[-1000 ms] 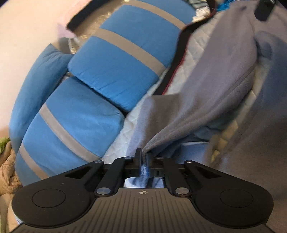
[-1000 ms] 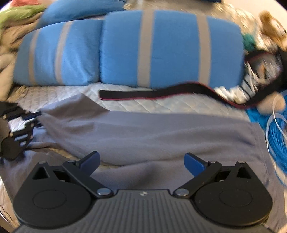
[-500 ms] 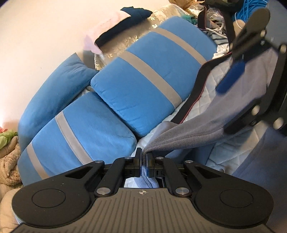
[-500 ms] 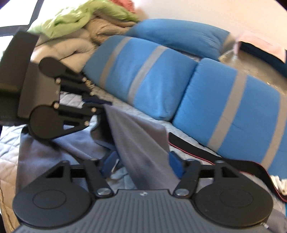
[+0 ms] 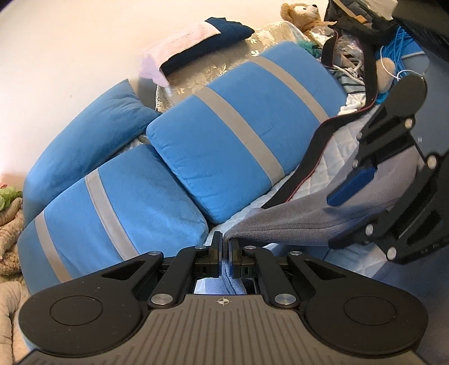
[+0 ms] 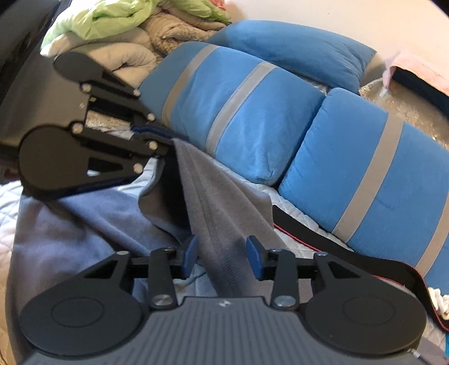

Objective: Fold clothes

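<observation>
A grey fleece garment (image 6: 221, 205) lies on a white quilted bed. My left gripper (image 5: 223, 248) is shut on one edge of the garment (image 5: 280, 224) and holds it lifted off the bed. It also shows in the right wrist view (image 6: 157, 140), at the upper left. My right gripper (image 6: 223, 257) is open, its blue pads on either side of a taut seamed fold of the garment, not clamping it. The right gripper also shows in the left wrist view (image 5: 339, 216), at the right, straddling the raised cloth.
Blue pillows with grey stripes (image 5: 230, 146) line the far side of the bed (image 5: 328, 168). A black strap with red trim (image 6: 350, 252) lies on the quilt. Blankets (image 6: 134, 36) are piled at the left, and a teddy bear (image 5: 301, 14) with clutter at the far right.
My left gripper has lifted the garment edge higher. My right gripper swung left to the raised fold and its jaws narrowed around it.
</observation>
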